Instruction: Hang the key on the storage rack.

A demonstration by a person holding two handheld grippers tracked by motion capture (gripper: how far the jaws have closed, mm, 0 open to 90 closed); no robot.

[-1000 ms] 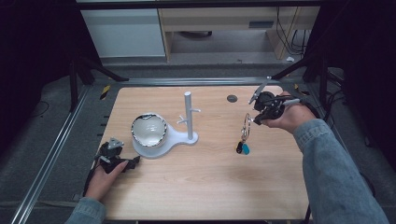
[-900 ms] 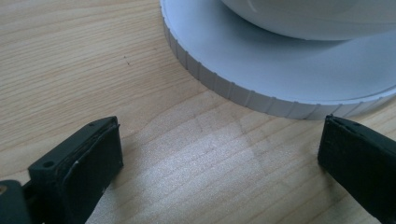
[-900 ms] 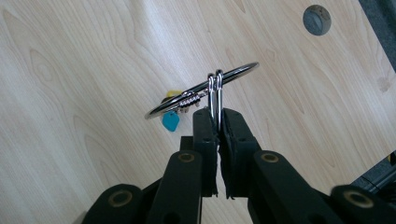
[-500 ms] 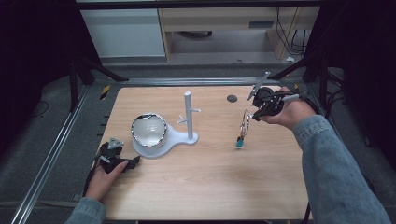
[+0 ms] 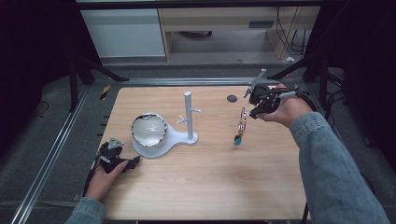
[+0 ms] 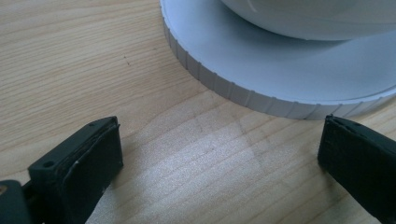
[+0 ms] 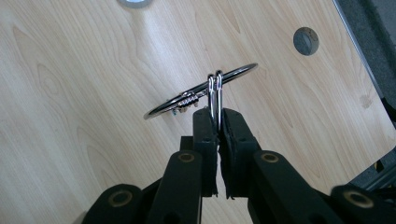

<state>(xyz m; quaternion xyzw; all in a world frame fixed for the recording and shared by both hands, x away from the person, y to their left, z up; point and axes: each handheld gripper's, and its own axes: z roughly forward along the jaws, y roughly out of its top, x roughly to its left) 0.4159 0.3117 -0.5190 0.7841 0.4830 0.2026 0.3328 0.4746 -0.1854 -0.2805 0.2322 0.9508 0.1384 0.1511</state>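
A: What is the right gripper (image 7: 217, 122) doing?

B: Its two black jaws are pressed together on a small metal clip (image 7: 215, 95), and a silver key ring (image 7: 201, 91) hangs through that clip just beyond the jaw tips. In the right gripper view the ring lies crosswise in front of the tips, one end up to the right, the other down to the left, with a little coiled piece beside the clip.

A: Is the ring on the table (image 5: 205, 186)?

B: No. In the high view the key ring (image 5: 242, 120) dangles below the right gripper (image 5: 254, 112), clear of the wood, with a small blue tag (image 5: 238, 139) at its bottom end.

A: And the left gripper (image 6: 219, 154)?

B: Its jaws stand wide apart with only bare wood between them. Just ahead of the tips is the ribbed rim of the white stand base (image 6: 261, 70), near but not touching. In the high view the left gripper (image 5: 133, 161) rests low on the table beside that base, which carries a bowl (image 5: 149, 129) and an upright post (image 5: 188, 116).

A: Are the two grippers close?

B: Well apart; the stand is between them.
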